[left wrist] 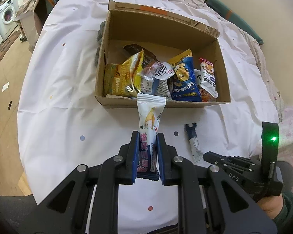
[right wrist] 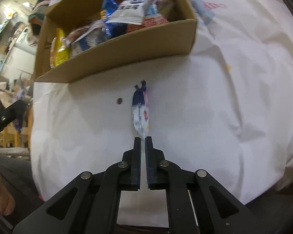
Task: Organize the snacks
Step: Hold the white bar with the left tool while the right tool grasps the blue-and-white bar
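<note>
A cardboard box (left wrist: 117,102) stands on the white cloth and holds several snack bags. My left gripper (left wrist: 147,134) is shut on a long white packet with pink print (left wrist: 149,115), whose far end overlaps the box's near wall. My right gripper (right wrist: 143,138) is shut on the near tip of a small blue-and-white packet (right wrist: 140,113), which points toward the box (right wrist: 127,58). In the left wrist view this small packet (left wrist: 193,142) sticks out from the right gripper (left wrist: 204,155), just right of the left fingers.
A white cloth with scattered coloured dots (left wrist: 68,97) covers the rounded table. Wooden floor and a washing machine (left wrist: 5,17) lie off the left edge. Pink bedding (left wrist: 289,136) rises at the right. A bare foot (right wrist: 2,198) shows low on the left.
</note>
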`<state>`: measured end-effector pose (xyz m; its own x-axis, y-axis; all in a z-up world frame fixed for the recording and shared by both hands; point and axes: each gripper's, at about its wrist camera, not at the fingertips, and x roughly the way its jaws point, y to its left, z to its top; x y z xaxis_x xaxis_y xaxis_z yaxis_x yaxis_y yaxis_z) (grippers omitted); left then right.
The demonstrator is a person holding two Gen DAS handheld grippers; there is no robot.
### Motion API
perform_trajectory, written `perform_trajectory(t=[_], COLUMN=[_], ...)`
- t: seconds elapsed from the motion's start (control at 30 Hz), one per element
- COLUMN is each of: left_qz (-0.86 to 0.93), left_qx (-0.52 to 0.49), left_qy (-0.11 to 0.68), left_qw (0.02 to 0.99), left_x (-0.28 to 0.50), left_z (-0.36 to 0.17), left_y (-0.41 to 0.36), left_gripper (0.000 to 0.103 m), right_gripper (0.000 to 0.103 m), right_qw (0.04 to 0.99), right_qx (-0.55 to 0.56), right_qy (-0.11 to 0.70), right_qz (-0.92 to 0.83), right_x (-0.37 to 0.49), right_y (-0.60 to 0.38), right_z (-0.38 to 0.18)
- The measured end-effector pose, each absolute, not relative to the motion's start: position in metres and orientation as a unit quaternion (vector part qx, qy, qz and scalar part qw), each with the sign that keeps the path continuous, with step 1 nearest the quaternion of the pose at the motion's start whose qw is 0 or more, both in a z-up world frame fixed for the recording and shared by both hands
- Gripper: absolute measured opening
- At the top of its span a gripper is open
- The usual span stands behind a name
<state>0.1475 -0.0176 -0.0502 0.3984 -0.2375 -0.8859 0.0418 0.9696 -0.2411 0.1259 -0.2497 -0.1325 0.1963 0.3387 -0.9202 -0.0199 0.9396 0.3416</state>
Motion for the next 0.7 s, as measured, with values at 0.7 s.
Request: perform_trajectory(t=[0.7], left_qz=[-0.063], left_qx=[-0.094], left_qy=[0.566], left_qw=[0.817], left_x=[0.151], left_z=[-0.072], left_y=[-0.011], left_gripper=[0.015], right_gripper=[0.018], right_qw=[0.763], right_qx=[0.091], right_qy=[0.626], right_qz=[0.131], right_x=[0.155], right_y=[-0.225], right_z=[-0.152])
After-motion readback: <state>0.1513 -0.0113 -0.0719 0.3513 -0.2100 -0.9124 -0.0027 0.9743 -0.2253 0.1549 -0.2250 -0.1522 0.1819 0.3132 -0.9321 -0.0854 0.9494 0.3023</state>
